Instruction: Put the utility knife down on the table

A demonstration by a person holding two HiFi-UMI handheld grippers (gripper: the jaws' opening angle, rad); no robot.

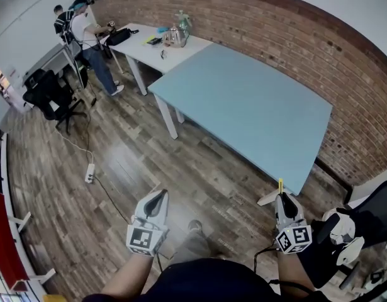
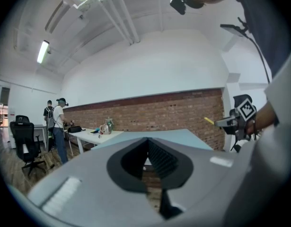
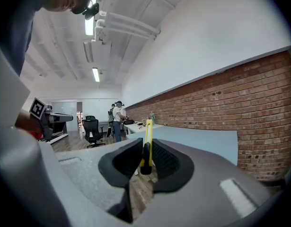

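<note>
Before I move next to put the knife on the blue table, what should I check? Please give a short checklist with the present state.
1. Grip: right tongs clamp the utility knife: ok.
2. Knife above the blue table: not ok, it hangs over the floor, short of the edge.
3. Table's near part bare: ok.
4. Other hand: left tongs shut, empty: ok.
5. Blade retracted: cannot tell.
</note>
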